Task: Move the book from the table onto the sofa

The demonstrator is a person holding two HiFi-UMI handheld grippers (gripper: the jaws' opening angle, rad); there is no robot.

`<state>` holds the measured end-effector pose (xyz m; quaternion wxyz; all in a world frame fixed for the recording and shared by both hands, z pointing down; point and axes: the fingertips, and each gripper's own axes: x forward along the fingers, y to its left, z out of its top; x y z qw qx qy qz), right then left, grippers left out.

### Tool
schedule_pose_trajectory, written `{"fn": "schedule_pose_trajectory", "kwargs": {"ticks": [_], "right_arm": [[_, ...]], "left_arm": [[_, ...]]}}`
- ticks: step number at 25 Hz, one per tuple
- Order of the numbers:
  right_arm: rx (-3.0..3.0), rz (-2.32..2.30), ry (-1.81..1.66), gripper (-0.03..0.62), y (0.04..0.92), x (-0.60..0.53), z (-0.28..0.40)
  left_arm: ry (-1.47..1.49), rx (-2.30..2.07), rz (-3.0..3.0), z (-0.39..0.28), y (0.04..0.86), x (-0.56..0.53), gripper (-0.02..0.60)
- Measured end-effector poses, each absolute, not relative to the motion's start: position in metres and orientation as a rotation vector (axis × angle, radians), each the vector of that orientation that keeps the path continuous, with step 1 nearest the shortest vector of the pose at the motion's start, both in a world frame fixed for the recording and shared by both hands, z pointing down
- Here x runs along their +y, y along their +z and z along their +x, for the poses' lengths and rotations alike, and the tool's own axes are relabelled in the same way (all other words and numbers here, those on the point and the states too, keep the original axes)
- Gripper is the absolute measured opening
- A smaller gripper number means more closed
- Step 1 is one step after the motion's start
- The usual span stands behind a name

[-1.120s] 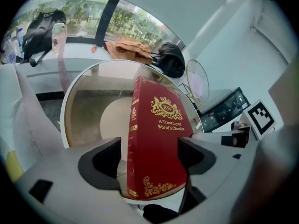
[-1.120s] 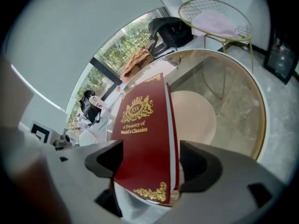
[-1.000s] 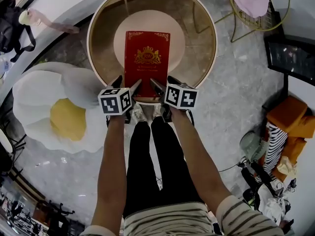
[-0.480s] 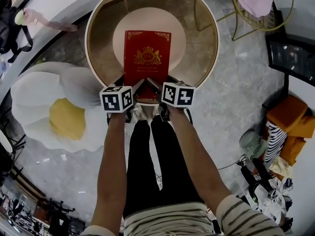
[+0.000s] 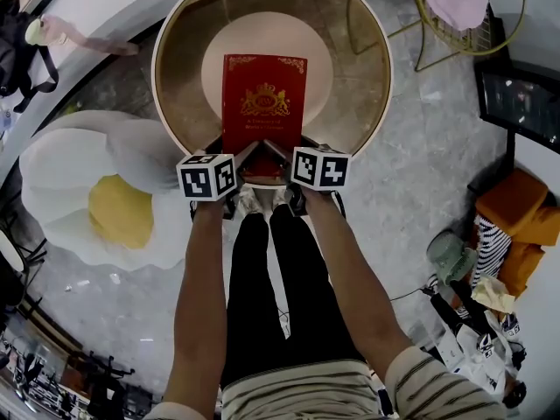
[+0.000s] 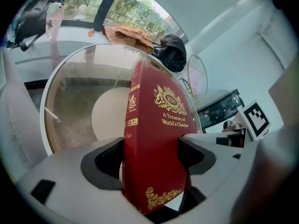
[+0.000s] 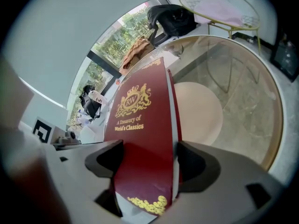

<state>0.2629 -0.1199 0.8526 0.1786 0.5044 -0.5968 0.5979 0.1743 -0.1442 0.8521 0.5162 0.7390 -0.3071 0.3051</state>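
A red hardcover book (image 5: 262,103) with gold print lies on the round glass table (image 5: 354,103), its near edge toward me. My left gripper (image 5: 234,158) is shut on the book's near left corner. My right gripper (image 5: 280,157) is shut on the near right corner. In the left gripper view the book (image 6: 156,125) stands between the jaws of the left gripper (image 6: 152,155), spine to the left. In the right gripper view the cover (image 7: 140,120) fills the gap of the right gripper (image 7: 147,164). Both marker cubes sit side by side over the table's near rim.
A white flower-shaped soft seat (image 5: 96,191) with a yellow centre lies on the floor to the left. A gold wire chair (image 5: 464,16) with a pink cushion stands at the back right. A black cabinet (image 5: 521,103), orange clothes (image 5: 516,217) and bags crowd the right side.
Both grippers have slid forward and inward along the book's near edge, and their jaws have shut on it. The book has barely shifted.
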Motion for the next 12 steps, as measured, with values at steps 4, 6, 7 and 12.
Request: {"fn": "schedule_pose_trajectory", "kwargs": {"ticks": [4, 6, 7, 12], "right_arm": [[-1.680, 1.422, 1.672, 0.367, 0.850, -0.119, 0.265], [-1.676, 1.420, 1.662, 0.367, 0.851, -0.116, 0.266], [-1.676, 1.418, 1.661, 0.365, 0.851, -0.115, 0.266], [-1.708, 1.408, 1.658, 0.367, 0.836, -0.115, 0.263]], "left_arm": [[0.736, -0.751, 1.769, 0.175, 0.850, -0.141, 0.360], [0.725, -0.761, 1.762, 0.176, 0.850, -0.139, 0.360], [0.719, -0.766, 1.757, 0.176, 0.849, -0.138, 0.360], [0.707, -0.797, 1.763, 0.175, 0.834, -0.136, 0.360]]}}
